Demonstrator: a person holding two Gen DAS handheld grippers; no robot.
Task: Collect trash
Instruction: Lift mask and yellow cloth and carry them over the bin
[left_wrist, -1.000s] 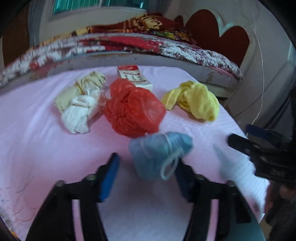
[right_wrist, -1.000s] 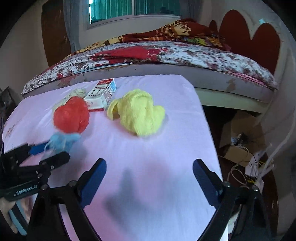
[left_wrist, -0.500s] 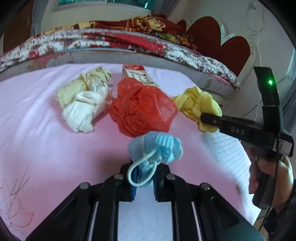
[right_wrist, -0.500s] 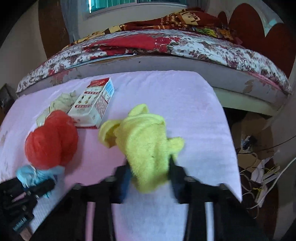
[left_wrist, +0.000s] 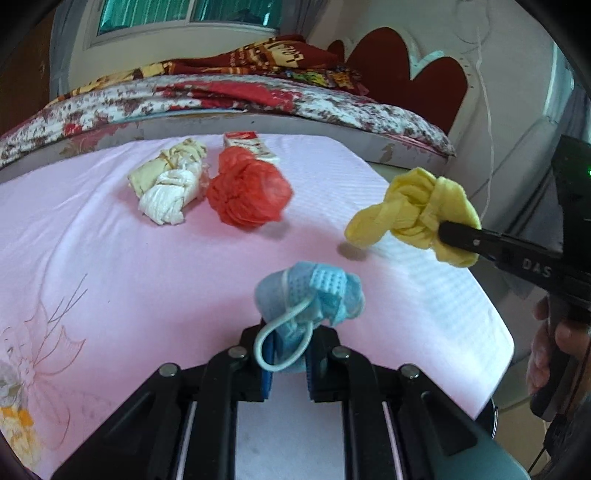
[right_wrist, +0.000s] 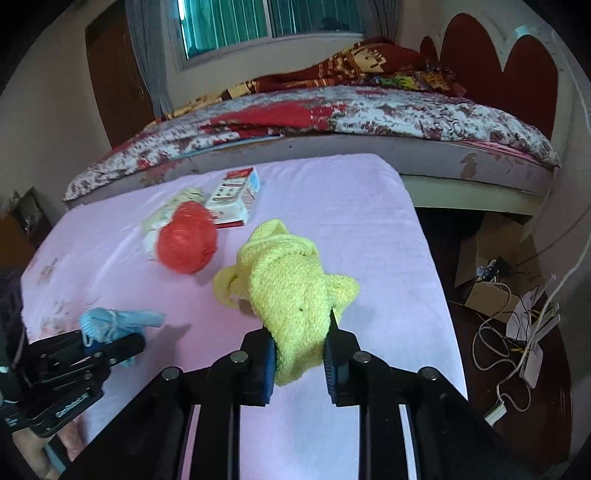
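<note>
Two pieces of trash have just left the pink-covered worktop (left_wrist: 110, 258) at once: a second ago both hand-held grippers stood wide open over their targets, and now each is clamped on one. Jaws of the left hand-held gripper (left_wrist: 288, 363) closed early in that second and now pinch the crumpled blue face mask (left_wrist: 310, 295), whose ear loop dangles over the pads; the mask appears raised clear of the cloth, with its shadow lying apart from it in the right wrist view. Jaws of the right hand-held gripper (right_wrist: 299, 360) have just been closing, with the knotted yellow cloth (right_wrist: 288, 291) between them, and they now squeeze its lower end while the bundle hangs above the sheet near the right edge. For the task this means the grasping step looks done for both items and carrying them off to a bin comes next, though no bin shows in either view. Counting what remains: one red plastic bag (left_wrist: 247, 192) bunched into a ball, one cream-and-white knotted rag bundle (left_wrist: 170, 188) touching its left side, and one small carton (right_wrist: 234, 201) just behind them, so three items lie uncollected and two are held, five in all
</note>
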